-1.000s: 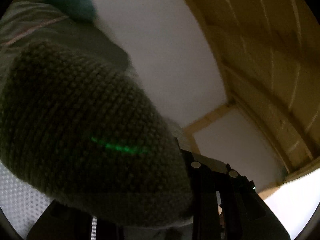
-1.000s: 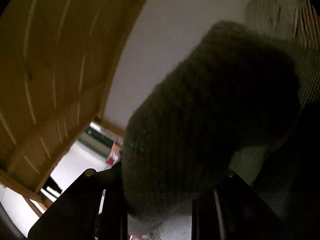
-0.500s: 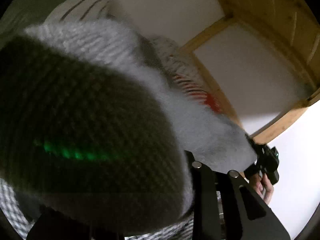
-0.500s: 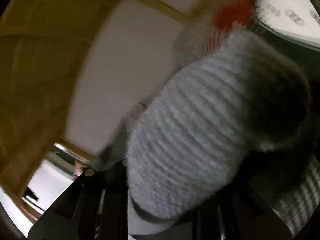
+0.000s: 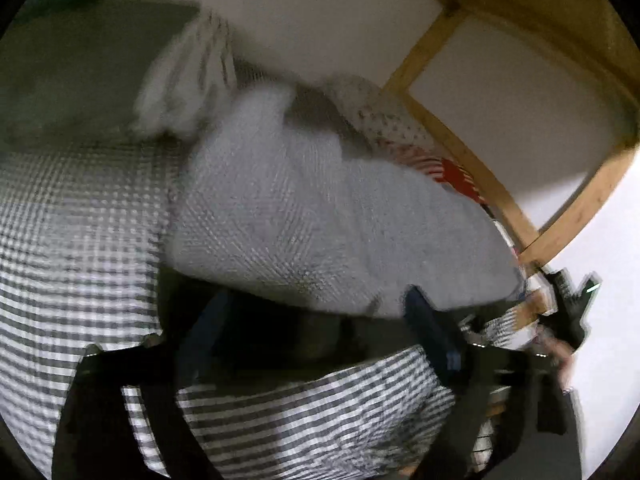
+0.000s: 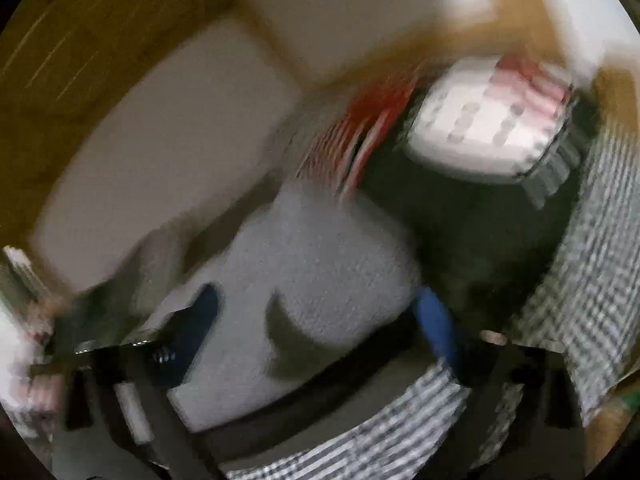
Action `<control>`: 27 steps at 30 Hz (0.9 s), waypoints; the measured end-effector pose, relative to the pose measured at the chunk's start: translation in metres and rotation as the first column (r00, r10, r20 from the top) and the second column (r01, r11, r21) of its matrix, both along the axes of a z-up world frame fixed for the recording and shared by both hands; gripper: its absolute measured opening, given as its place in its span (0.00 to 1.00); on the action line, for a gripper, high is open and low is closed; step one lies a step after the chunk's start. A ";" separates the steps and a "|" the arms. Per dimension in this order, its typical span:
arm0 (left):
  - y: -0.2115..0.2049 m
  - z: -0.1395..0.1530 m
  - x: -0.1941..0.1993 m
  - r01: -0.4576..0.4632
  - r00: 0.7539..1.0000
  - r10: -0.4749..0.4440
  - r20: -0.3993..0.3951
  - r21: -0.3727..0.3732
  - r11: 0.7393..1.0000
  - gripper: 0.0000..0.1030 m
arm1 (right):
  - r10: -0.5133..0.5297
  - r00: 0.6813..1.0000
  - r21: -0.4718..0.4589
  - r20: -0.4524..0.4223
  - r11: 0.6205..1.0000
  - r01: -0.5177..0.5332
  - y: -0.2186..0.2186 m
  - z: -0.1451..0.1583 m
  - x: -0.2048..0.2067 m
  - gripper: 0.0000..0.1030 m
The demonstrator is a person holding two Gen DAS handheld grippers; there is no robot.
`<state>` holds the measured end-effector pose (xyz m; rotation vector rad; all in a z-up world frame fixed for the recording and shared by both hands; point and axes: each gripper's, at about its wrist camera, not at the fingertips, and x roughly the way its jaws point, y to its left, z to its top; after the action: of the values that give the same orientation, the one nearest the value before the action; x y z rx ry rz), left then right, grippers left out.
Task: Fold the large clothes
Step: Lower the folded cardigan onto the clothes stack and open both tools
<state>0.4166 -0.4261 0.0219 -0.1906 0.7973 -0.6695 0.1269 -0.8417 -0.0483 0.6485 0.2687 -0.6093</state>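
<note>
A large grey knitted garment (image 5: 304, 216) lies spread on a grey-and-white checked bedcover (image 5: 64, 264); it also shows in the right wrist view (image 6: 320, 280). My left gripper (image 5: 316, 320) is open, its blue-padded fingers (image 5: 432, 332) wide apart just at the garment's near edge, holding nothing. My right gripper (image 6: 320, 332) is open too, its blue pads (image 6: 436, 324) either side of the garment's near end. The right gripper also appears at the right edge of the left wrist view (image 5: 568, 304). Both views are motion-blurred.
A white striped cloth (image 5: 188, 76) lies beyond the garment. Red-and-white striped fabric (image 6: 352, 136) and a white spotted pillow (image 6: 488, 128) sit at the head end. A wooden bed frame (image 5: 460, 136) and white wall border the far side.
Both grippers let go of the knitted garment, which dropped from right in front of the cameras onto the bed. Both cameras swung down from the wooden ceiling toward the bed.
</note>
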 end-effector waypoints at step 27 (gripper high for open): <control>-0.132 -0.042 0.087 -0.140 0.970 0.044 0.240 0.397 0.907 0.95 | 0.227 0.733 -0.083 -0.641 0.929 -0.360 0.101 -0.039 0.185 0.97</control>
<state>0.5034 -0.5586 -0.0206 0.2297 0.6877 -0.4099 0.3117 -0.7407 -0.0876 0.1718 0.9097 -0.5159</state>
